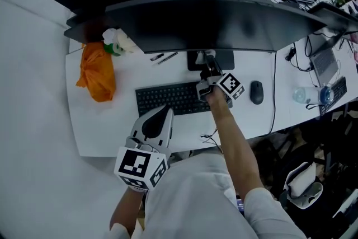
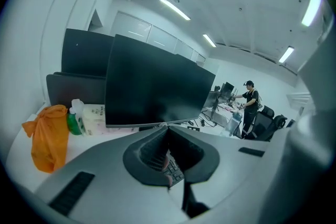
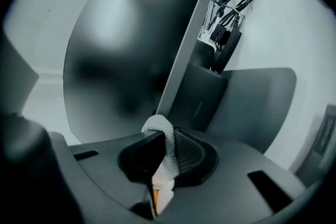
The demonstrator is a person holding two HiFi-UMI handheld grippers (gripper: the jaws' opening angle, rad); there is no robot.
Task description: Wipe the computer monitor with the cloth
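Right gripper is clamped tight on the white cloth, with just a small loop poking out past the tips. It's down low by the stand, close in front of the monitor. I don't think it's touching the screen, but it's hard to say from here. Left gripper is closed with nothing in it, off near the front of the desk. My worry: with so little cloth sticking out, the hard tips could scrape the screen, or a heavy push might rock the monitor.

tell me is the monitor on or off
Off, or at least blank: the monitor screen is uniformly dark in the left gripper view, with only faint glare and no image.
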